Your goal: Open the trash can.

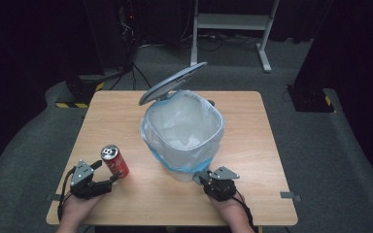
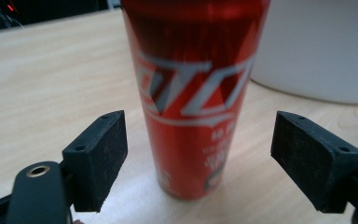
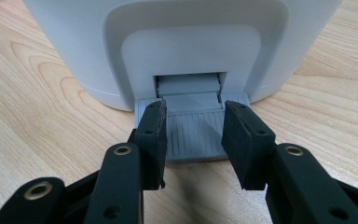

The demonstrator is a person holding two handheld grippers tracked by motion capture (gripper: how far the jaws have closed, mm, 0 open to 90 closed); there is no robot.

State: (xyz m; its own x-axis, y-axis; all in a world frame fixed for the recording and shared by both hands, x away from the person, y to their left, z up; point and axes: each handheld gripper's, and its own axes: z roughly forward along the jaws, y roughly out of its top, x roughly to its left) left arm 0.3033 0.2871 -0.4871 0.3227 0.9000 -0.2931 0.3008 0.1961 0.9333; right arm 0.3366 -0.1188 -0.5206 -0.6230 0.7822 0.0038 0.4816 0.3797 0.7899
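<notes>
Red can (image 1: 115, 161) stands upright between the left gripper's (image 1: 106, 172) spread, untouching jaws, near-left of bin (image 1: 182, 127); right gripper (image 1: 200, 177) pressed down on the pedal (image 3: 193, 133).

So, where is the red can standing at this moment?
In the high view, the red can stands upright on the table's near left part, between the open jaws of the left gripper, left of the white pedal bin.

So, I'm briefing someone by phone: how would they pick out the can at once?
Start from the wooden table and its big white pedal bin, lid up, with a blue-edged liner. To the bin's left, toward the near edge, stands a red drink can, upright, between the open jaws of the left gripper. It is the one red thing there.
</notes>
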